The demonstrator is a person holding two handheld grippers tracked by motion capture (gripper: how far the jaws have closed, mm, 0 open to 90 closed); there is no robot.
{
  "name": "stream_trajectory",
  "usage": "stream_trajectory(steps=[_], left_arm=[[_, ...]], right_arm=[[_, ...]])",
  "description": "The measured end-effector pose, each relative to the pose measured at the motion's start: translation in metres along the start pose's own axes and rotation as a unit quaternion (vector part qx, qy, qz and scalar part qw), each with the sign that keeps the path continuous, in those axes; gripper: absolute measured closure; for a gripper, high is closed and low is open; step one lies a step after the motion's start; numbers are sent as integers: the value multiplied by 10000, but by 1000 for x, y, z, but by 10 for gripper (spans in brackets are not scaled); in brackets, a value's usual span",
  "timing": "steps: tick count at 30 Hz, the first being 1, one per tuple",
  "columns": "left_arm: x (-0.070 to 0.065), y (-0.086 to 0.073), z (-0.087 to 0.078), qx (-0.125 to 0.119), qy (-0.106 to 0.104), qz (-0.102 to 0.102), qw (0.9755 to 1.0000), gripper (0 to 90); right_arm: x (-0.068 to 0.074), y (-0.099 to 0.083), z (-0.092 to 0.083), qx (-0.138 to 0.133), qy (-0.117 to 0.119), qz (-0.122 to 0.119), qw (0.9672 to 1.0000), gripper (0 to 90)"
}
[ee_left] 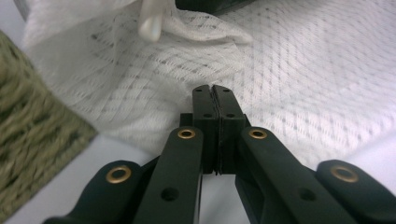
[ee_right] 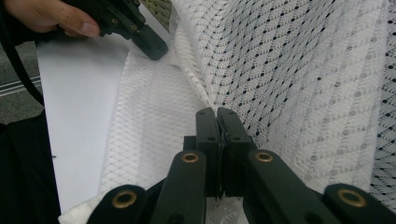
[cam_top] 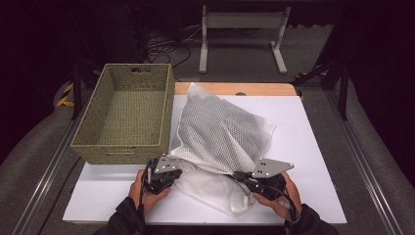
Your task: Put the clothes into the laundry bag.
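White mesh laundry bag (cam_top: 220, 132) slumped just right of woven basket (cam_top: 125, 115), touching its wall. Left gripper (ee_left: 215, 89) jaws pressed together, nothing pinched; same for right gripper (ee_right: 217, 112). Looks like pre-grab stage. Next: spread jaws, pinch mesh both sides, hoist into basket.

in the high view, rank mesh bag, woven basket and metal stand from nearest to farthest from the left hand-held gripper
1. mesh bag, right beside the left hand-held gripper
2. woven basket, just beyond, at the table's left
3. metal stand, on the floor past the table's far edge
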State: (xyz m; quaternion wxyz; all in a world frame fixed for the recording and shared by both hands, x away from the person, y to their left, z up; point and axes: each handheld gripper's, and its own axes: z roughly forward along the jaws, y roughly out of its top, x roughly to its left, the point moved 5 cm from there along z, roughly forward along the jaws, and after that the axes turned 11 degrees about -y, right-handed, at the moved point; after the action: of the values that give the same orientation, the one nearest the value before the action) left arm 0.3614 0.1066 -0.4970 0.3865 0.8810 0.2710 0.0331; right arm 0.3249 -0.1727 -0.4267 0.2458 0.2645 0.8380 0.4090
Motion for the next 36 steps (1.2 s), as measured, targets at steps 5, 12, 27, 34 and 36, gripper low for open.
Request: stream_trajectory(steps=[5, 12, 27, 34, 36], left_arm=[[-12, -9, -10, 110, -103, 172, 9997, 894], [-40, -33, -31, 103, -334, 310, 9989, 878], [-38, -2, -3, 94, 410, 316, 9986, 387], [-23, 1, 6, 99, 314, 62, 9994, 470], [-20, -1, 3, 53, 227, -22, 9997, 591]], right_arm=[[0, 1, 0, -25, 0, 5, 10000, 888], [5, 2, 2, -6, 97, -33, 9999, 889], [20, 9, 14, 59, 266, -245, 9993, 871], [26, 13, 17, 19, 309, -289, 9991, 864], [24, 13, 17, 19, 317, -261, 9992, 862]])
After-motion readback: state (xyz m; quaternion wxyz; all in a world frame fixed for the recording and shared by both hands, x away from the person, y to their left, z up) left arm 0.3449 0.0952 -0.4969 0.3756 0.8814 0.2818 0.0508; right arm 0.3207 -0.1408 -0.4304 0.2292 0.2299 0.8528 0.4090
